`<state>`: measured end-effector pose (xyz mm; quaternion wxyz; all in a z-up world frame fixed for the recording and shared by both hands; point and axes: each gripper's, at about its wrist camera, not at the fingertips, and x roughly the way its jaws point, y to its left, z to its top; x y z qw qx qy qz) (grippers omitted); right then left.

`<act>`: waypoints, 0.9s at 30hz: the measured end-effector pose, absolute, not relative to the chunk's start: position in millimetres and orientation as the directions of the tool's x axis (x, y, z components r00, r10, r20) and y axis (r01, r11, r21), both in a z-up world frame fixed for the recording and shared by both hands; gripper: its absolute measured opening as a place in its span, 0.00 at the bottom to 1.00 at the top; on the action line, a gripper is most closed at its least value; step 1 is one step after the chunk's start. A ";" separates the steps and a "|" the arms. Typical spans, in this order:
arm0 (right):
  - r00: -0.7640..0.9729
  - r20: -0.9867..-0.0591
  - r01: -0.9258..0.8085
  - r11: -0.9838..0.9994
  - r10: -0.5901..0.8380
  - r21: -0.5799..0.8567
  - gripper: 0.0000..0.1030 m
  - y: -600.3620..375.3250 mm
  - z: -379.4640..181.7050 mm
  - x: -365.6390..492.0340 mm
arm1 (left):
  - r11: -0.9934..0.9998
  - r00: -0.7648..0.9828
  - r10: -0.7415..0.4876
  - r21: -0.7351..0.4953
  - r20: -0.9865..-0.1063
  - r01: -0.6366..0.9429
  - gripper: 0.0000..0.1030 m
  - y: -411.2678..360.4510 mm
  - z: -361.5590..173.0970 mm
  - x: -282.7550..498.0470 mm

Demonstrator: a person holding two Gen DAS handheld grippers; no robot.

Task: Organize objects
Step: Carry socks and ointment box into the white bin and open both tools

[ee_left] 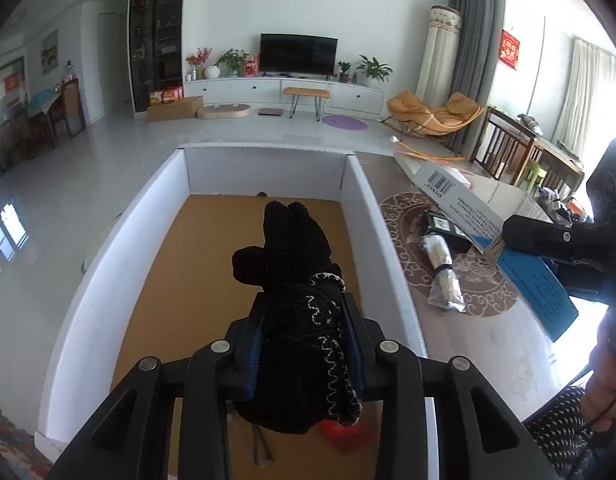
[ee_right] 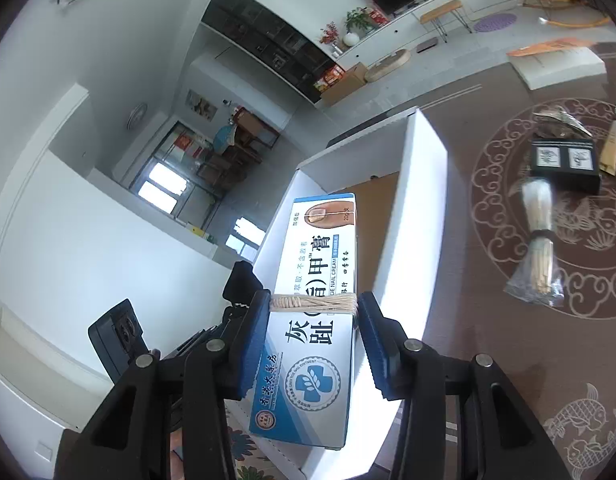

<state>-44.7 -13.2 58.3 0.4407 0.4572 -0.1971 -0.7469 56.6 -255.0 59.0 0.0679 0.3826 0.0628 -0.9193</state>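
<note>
- Your left tongs point(ee_left: 308, 344) clamp the black knitted glove point(ee_left: 296, 280); release it low over the white-walled cardboard box point(ee_left: 363, 216) beneath.
- Your right tongs point(ee_right: 313, 340) pinch the blue-and-white cream carton point(ee_right: 315, 308); carry it level over that box's wall.

The left wrist camera looks forward and down along its fingers into a white-walled cardboard box point(ee_left: 363, 200), close up. The right wrist camera, rolled sideways, faces the same box point(ee_right: 423, 184) from its right. Both views share the patterned tabletop point(ee_left: 487, 320) and the television point(ee_left: 298, 53).
</note>
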 end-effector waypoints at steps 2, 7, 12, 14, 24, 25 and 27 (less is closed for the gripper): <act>-0.155 -0.538 0.525 -0.530 -0.829 0.666 0.45 -59.4 56.4 -36.9 | -0.964 -0.647 -0.177 -0.002 -0.741 0.266 0.46 -277.4 45.3 59.1; 0.002 -0.627 0.573 -0.513 -0.779 0.639 0.62 -126.4 22.9 -23.3 | -0.897 -0.554 -0.296 0.027 -0.778 0.441 0.74 -315.5 14.4 75.3; -0.239 -0.684 0.648 -0.637 -0.690 0.416 0.85 -87.0 27.5 -17.0 | -0.906 -0.614 -0.280 -0.007 -0.738 0.423 0.74 -295.6 17.8 76.0; -0.372 -0.693 0.610 -0.725 -0.617 0.319 0.94 -54.2 26.7 -21.4 | -0.928 -0.660 -0.228 -0.046 -0.715 0.370 0.74 -273.9 24.9 68.4; -0.607 -0.760 0.143 -0.972 -0.234 0.185 0.98 153.9 -32.4 -65.2 | -0.973 -0.719 0.224 -0.193 -0.658 -0.127 0.87 -81.2 43.4 31.4; -0.609 -0.767 0.106 -0.979 -0.202 0.174 0.98 171.4 -36.6 -61.2 | -0.967 -0.701 0.253 -0.195 -0.667 -0.163 0.89 -62.1 40.3 28.5; -0.607 -0.781 0.041 -0.987 -0.148 0.156 0.98 200.6 -49.3 -61.5 | -0.950 -0.661 0.312 -0.218 -0.683 -0.224 0.89 -31.2 30.5 22.9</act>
